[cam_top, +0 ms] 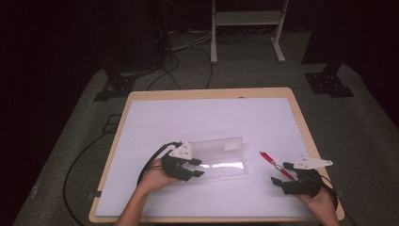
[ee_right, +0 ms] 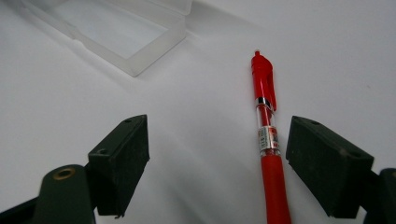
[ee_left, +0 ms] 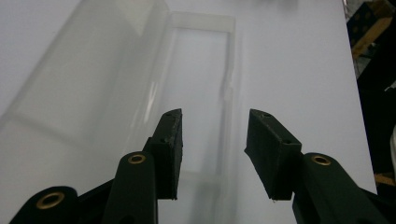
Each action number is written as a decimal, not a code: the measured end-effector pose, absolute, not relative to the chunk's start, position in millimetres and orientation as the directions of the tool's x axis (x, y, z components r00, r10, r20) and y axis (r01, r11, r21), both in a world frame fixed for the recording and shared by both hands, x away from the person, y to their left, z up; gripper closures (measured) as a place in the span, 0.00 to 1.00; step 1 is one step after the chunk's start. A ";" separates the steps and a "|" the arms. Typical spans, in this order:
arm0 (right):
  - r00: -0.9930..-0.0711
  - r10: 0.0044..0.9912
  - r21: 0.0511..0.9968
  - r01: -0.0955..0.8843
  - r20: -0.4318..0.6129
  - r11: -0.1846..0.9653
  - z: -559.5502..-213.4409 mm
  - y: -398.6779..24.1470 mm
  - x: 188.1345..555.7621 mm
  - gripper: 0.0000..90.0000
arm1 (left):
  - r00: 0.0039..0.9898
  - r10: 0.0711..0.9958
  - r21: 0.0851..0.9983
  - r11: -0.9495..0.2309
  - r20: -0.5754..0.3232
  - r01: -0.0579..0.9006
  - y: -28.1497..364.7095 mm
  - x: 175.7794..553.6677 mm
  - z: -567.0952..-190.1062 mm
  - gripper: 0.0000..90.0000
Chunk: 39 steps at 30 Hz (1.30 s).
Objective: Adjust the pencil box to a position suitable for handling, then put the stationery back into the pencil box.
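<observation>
While left gripper (cam_top: 196, 167) faces clear box (cam_top: 221, 157) | jaws apart | right gripper (cam_top: 278, 173) jaws straddle pen (cam_top: 275, 165), unclamped

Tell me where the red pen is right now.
The red pen lies on the white table at the right of the high view, between the clear plastic case and the right tongs, whose open jaws straddle its lower barrel without touching it.

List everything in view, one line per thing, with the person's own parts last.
clear plastic case: one, transparent, open, on the mat left of centre
red pen: one, red with a clear middle, on the mat right of the case
white mat: one, covering the table top
wooden table: one, light wood edge
left hand-held gripper: one, black, open, at the case's near end
right hand-held gripper: one, black, open, the pen between its jaws, untouched
</observation>
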State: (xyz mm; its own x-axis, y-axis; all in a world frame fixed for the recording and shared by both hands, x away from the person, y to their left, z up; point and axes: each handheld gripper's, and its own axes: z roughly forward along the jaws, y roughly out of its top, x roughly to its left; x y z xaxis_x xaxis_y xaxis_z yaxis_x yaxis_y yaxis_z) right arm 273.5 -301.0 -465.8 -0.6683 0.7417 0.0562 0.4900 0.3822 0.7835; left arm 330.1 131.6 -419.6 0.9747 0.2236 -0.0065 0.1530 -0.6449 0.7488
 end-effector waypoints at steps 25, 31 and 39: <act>-0.666 0.744 0.756 0.511 0.048 0.409 -450.8 -298.9 300.4 0.23 | 0.896 0.444 0.808 -0.523 -0.012 0.270 220.2 309.7 -419.2 0.42; -0.664 0.746 0.744 0.524 0.052 0.414 -450.2 -297.7 305.9 0.25 | 0.879 0.477 0.811 -0.515 0.002 0.278 226.7 307.7 -420.1 0.37; -0.667 0.743 0.708 0.551 0.056 0.442 -452.8 -292.1 311.4 0.30 | 0.844 0.536 0.825 -0.472 -0.010 0.310 241.0 305.3 -422.7 0.31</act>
State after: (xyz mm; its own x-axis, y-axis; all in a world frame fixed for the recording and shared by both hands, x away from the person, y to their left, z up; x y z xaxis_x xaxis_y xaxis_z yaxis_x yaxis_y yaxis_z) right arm 311.4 -292.1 -452.8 -0.6672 0.7428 0.0557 0.5511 0.4419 0.7078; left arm 305.3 241.0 -422.7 0.8442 0.5359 -0.0101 0.3096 -0.4721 0.8254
